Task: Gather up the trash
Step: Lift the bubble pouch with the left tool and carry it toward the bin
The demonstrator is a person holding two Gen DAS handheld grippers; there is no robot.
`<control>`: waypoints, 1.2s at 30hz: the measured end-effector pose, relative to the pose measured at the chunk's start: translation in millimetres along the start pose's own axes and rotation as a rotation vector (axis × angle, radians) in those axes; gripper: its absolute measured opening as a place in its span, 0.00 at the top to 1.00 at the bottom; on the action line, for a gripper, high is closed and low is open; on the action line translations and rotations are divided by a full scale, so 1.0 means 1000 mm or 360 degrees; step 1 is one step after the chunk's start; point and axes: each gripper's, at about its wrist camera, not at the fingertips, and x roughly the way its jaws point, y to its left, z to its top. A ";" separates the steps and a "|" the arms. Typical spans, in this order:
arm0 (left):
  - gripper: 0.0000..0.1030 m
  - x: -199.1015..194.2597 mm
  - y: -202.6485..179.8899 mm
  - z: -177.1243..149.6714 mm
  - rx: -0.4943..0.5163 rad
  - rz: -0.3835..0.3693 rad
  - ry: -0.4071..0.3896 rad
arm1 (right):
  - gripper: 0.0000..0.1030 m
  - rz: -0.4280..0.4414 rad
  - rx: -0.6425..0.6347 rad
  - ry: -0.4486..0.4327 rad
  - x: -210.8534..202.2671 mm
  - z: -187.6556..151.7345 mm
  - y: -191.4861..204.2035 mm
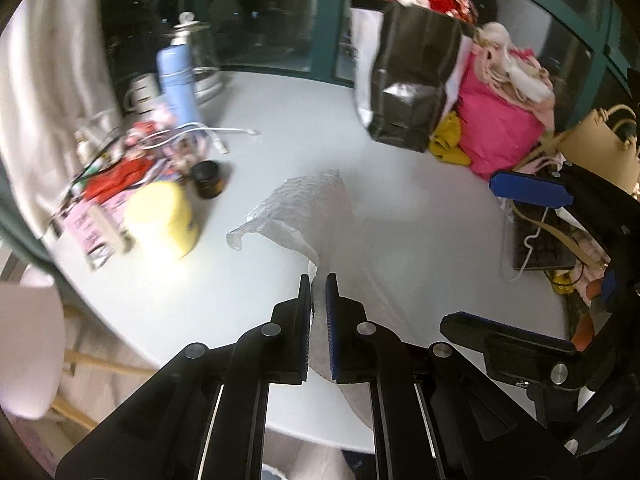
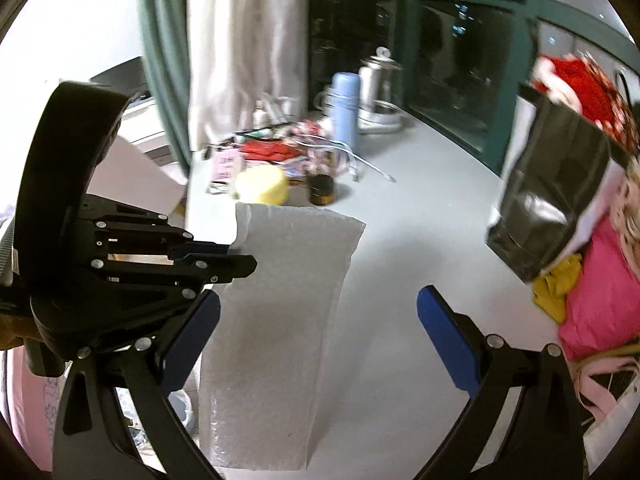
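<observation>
A translucent bubble-wrap sheet [image 1: 304,208] is pinched at its edge between the pads of my left gripper [image 1: 319,282], which is shut on it. In the right wrist view the sheet [image 2: 280,320] hangs down over the white table [image 2: 400,208], held by its upper left corner in the left gripper [image 2: 246,258]. My right gripper [image 2: 318,312] stands open with its blue pads wide apart on either side of the hanging sheet, apart from it. The left wrist view shows the right gripper [image 1: 470,252] at the right, also open.
A yellow tub [image 1: 164,220], a dark jar [image 1: 208,179], a blue flask [image 1: 178,80], a kettle [image 1: 196,56] and cluttered packets and cables sit at the table's left. A black paper bag [image 1: 412,80] and pink bag [image 1: 500,128] stand at the back right. A keyboard [image 1: 540,240] lies at the right.
</observation>
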 end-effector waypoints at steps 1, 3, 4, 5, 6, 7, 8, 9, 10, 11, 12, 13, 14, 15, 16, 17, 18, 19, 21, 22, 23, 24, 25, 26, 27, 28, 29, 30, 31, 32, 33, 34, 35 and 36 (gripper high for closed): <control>0.95 -0.006 0.004 -0.004 -0.0021 0.0012 -0.0006 | 0.07 0.0017 -0.0019 -0.0006 -0.001 0.002 0.008; 0.95 -0.018 0.012 -0.013 -0.0053 0.0032 -0.0019 | 0.07 0.0042 -0.0049 -0.0013 -0.003 0.004 0.020; 0.95 -0.025 0.016 -0.017 -0.0072 0.0043 -0.0028 | 0.07 0.0056 -0.0070 -0.0018 -0.005 0.006 0.029; 0.96 -0.032 0.020 -0.022 -0.0090 0.0055 -0.0038 | 0.07 0.0072 -0.0091 -0.0023 -0.007 0.008 0.037; 0.97 -0.039 0.024 -0.026 -0.0110 0.0065 -0.0046 | 0.07 0.0077 -0.0100 -0.0025 -0.007 0.009 0.041; 0.97 -0.046 0.027 -0.031 -0.0126 0.0079 -0.0056 | 0.07 0.0091 -0.0121 -0.0031 -0.009 0.010 0.050; 0.97 -0.053 0.031 -0.036 -0.0142 0.0091 -0.0066 | 0.07 0.0100 -0.0135 -0.0036 -0.011 0.011 0.057; 0.98 -0.060 0.035 -0.041 -0.0161 0.0106 -0.0074 | 0.07 0.0115 -0.0159 -0.0043 -0.013 0.014 0.067; 0.98 -0.065 0.039 -0.044 -0.0176 0.0116 -0.0080 | 0.07 0.0121 -0.0171 -0.0047 -0.014 0.015 0.072; 0.98 -0.072 0.043 -0.050 -0.0194 0.0125 -0.0088 | 0.07 0.0130 -0.0184 -0.0053 -0.016 0.015 0.079; 0.98 -0.079 0.047 -0.055 -0.0213 0.0137 -0.0094 | 0.07 0.0140 -0.0198 -0.0058 -0.018 0.016 0.086; 0.98 -0.084 0.051 -0.059 -0.0223 0.0147 -0.0097 | 0.07 0.0153 -0.0216 -0.0064 -0.020 0.017 0.095; 0.98 -0.091 0.055 -0.063 -0.0236 0.0158 -0.0101 | 0.07 0.0161 -0.0228 -0.0067 -0.022 0.018 0.101; 0.98 -0.098 0.059 -0.069 -0.0250 0.0170 -0.0106 | 0.07 0.0176 -0.0246 -0.0073 -0.024 0.019 0.112; 0.99 -0.103 0.062 -0.073 -0.0260 0.0182 -0.0111 | 0.07 0.0185 -0.0255 -0.0076 -0.026 0.018 0.116; 0.99 -0.110 0.066 -0.078 -0.0278 0.0195 -0.0115 | 0.07 0.0196 -0.0266 -0.0081 -0.028 0.019 0.123; 0.99 -0.115 0.069 -0.083 -0.0290 0.0206 -0.0119 | 0.07 0.0208 -0.0278 -0.0084 -0.030 0.019 0.130; 0.99 -0.123 0.074 -0.089 -0.0308 0.0225 -0.0125 | 0.07 0.0226 -0.0295 -0.0088 -0.033 0.019 0.140; 0.99 -0.136 0.082 -0.101 -0.0335 0.0252 -0.0134 | 0.07 0.0251 -0.0320 -0.0090 -0.036 0.019 0.154; 0.99 -0.142 0.084 -0.106 -0.0347 0.0263 -0.0138 | 0.07 0.0270 -0.0338 -0.0092 -0.037 0.019 0.164; 0.99 -0.149 0.088 -0.113 -0.0363 0.0278 -0.0142 | 0.07 0.0284 -0.0349 -0.0091 -0.038 0.018 0.171; 0.99 -0.157 0.092 -0.121 -0.0381 0.0299 -0.0145 | 0.07 0.0299 -0.0362 -0.0089 -0.039 0.017 0.178; 0.99 -0.164 0.096 -0.128 -0.0402 0.0313 -0.0145 | 0.07 0.0322 -0.0379 -0.0088 -0.041 0.016 0.188; 0.99 -0.170 0.099 -0.135 -0.0416 0.0330 -0.0146 | 0.07 0.0344 -0.0394 -0.0087 -0.042 0.014 0.198; 0.99 -0.178 0.104 -0.144 -0.0438 0.0352 -0.0144 | 0.07 0.0357 -0.0403 -0.0086 -0.042 0.014 0.204; 0.99 -0.183 0.107 -0.151 -0.0456 0.0368 -0.0142 | 0.07 0.0387 -0.0425 -0.0083 -0.044 0.012 0.215; 0.99 -0.190 0.111 -0.161 -0.0479 0.0394 -0.0140 | 0.07 0.0405 -0.0442 -0.0082 -0.045 0.010 0.223; 0.99 -0.198 0.115 -0.170 -0.0504 0.0416 -0.0136 | 0.07 0.0426 -0.0462 -0.0080 -0.046 0.009 0.231; 0.99 -0.203 0.117 -0.177 -0.0522 0.0435 -0.0134 | 0.07 0.0457 -0.0489 -0.0077 -0.047 0.007 0.243; 0.99 -0.210 0.121 -0.187 -0.0548 0.0457 -0.0131 | 0.07 0.0476 -0.0506 -0.0075 -0.048 0.005 0.251; 0.99 -0.217 0.124 -0.198 -0.0575 0.0479 -0.0127 | 0.07 0.0510 -0.0535 -0.0070 -0.049 0.002 0.264; 0.99 -0.222 0.127 -0.206 -0.0593 0.0497 -0.0123 | 0.07 0.0531 -0.0550 -0.0066 -0.050 0.000 0.271; 0.99 -0.229 0.130 -0.216 -0.0622 0.0518 -0.0119 | 0.07 0.0552 -0.0566 -0.0063 -0.051 -0.001 0.279; 0.99 -0.235 0.133 -0.227 -0.0649 0.0536 -0.0114 | 0.07 0.0574 -0.0586 -0.0059 -0.051 -0.003 0.288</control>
